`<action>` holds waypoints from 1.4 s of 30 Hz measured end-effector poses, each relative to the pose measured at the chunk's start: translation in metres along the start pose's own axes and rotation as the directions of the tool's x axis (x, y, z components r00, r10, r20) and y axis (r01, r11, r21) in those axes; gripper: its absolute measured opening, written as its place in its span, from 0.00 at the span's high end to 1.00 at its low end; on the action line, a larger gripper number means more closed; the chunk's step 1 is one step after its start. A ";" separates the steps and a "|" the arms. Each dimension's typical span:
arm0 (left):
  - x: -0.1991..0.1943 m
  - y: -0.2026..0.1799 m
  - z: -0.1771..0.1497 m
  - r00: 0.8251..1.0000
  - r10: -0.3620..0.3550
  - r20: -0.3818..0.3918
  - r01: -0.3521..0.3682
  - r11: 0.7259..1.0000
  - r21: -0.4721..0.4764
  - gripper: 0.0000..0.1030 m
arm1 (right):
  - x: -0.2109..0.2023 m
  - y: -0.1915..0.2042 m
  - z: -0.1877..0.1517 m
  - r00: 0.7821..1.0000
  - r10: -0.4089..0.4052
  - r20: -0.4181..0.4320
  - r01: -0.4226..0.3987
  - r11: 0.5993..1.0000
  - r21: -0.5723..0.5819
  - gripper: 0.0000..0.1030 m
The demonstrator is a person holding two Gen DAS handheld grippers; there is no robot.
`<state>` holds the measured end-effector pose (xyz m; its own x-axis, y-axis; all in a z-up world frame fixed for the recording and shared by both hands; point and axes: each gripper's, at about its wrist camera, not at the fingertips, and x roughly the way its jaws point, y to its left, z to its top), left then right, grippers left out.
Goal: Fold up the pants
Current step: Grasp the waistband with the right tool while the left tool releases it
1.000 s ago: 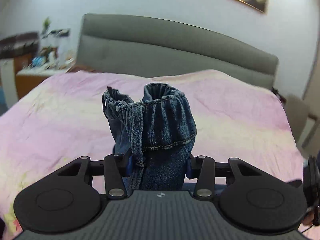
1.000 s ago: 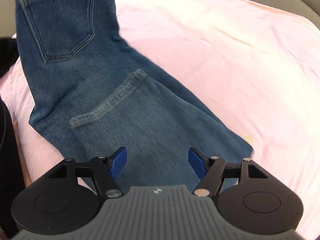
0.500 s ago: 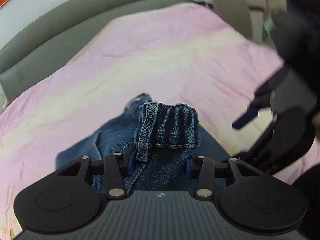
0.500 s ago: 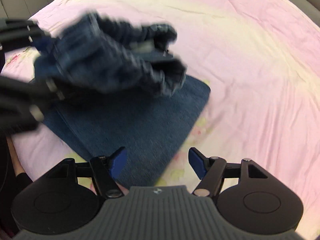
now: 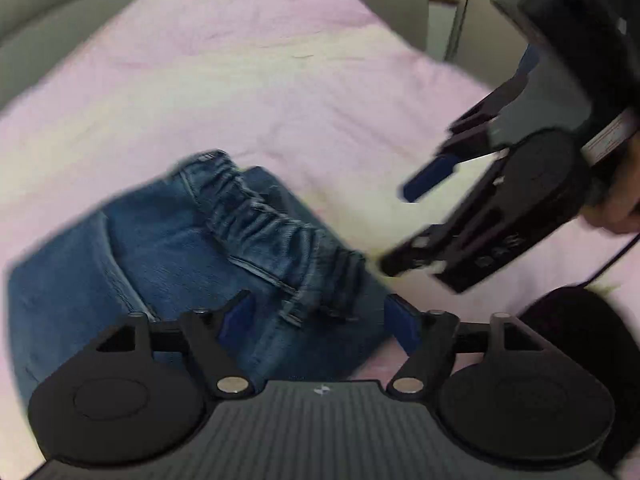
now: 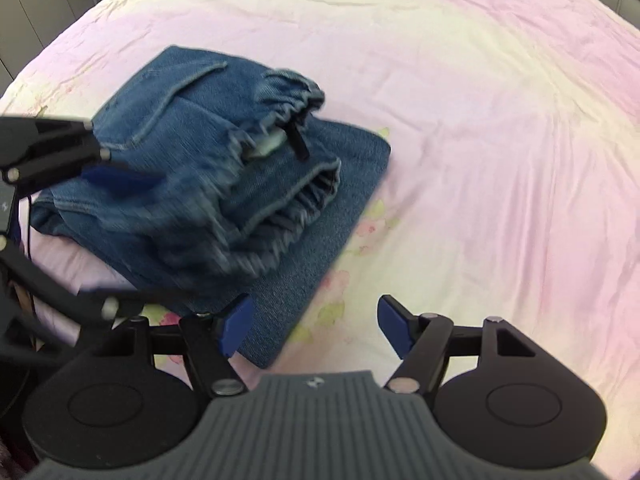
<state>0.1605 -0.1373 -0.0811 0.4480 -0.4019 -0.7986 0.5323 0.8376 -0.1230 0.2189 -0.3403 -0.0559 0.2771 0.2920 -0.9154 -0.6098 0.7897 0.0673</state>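
The pants (image 6: 224, 168) lie folded near the bed's (image 6: 480, 100) front-left corner, thick, soft denim. Both the left gripper (image 5: 320, 316) and right gripper (image 6: 312, 326) gape empty. Best hold: the bunched elastic waistband (image 5: 272, 224).

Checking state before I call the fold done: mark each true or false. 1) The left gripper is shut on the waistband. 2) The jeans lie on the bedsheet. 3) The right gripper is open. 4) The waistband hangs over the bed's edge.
1) False: the left gripper is open, nothing between its blue pads.
2) True: the jeans rest folded on the pink bedsheet.
3) True: the right gripper is open and holds nothing.
4) False: the waistband lies on top of the folded jeans.
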 end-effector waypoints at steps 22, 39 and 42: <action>-0.055 0.100 -0.084 0.983 0.179 -0.044 -0.184 0.949 -0.257 0.19 | 0.039 0.019 0.059 0.986 0.152 0.071 -0.168 0.882 0.440 0.69; -0.092 0.139 -0.097 0.986 0.095 0.140 -0.013 0.870 -0.494 0.33 | 0.005 0.049 0.011 0.994 0.080 0.072 -0.101 0.924 0.370 0.85; -0.085 0.146 -0.098 0.988 0.124 0.089 -0.061 0.856 -0.513 0.34 | 0.030 0.041 -0.005 0.994 0.103 0.046 -0.113 0.892 0.439 0.84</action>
<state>0.1294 0.0551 -0.0892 0.5727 -0.3267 -0.7519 0.0600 0.9314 -0.3590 0.1985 -0.3018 -0.0824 0.2471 0.3966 -0.8841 -0.2493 0.9077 0.3375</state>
